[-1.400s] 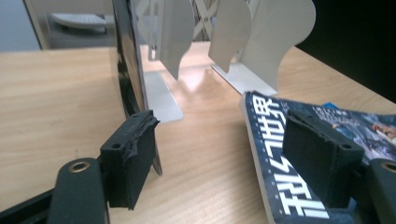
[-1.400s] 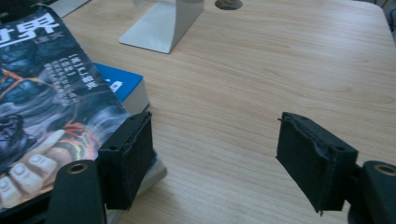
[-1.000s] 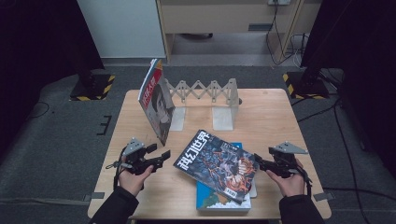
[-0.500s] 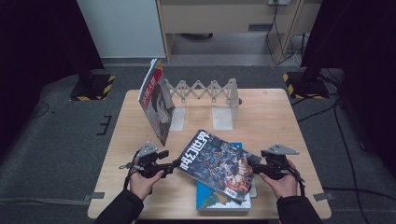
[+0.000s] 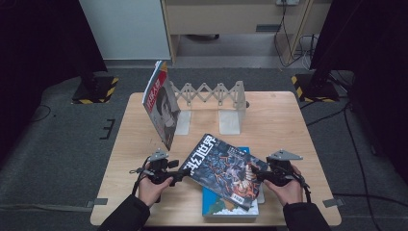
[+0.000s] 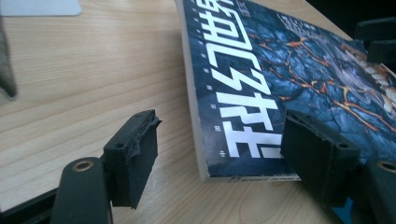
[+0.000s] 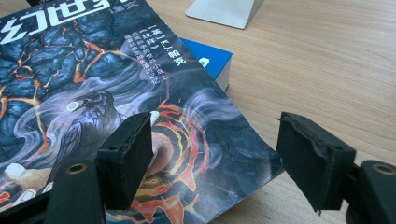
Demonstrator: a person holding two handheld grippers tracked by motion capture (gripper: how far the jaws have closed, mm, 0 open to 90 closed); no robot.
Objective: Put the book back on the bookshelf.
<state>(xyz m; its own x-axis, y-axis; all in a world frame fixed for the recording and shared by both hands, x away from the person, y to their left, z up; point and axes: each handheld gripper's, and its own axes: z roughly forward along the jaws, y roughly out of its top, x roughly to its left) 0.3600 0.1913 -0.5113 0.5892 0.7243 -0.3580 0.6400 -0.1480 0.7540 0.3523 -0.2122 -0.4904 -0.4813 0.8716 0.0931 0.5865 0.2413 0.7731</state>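
Now dark lava-patterned magazine [image 5: 226, 169], white title, corner curling; left claw [image 6: 219, 154] and right claw [image 7: 215, 154] apparently agape, unclamped.

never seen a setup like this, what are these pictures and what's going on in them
A person sits at a wooden table with a hand-held two-jaw tool in each hand: left tool, right tool. One picture looks down from above; the other two come from cameras riding on each tool, looking along its black jaws. A dark magazine lies tilted on a blue book. Behind stands a folding rack with another magazine leaning in it. Both tools sit at the dark magazine's edges with jaws open around them; the right tool's jaws have just been opening. Nothing is gripped.
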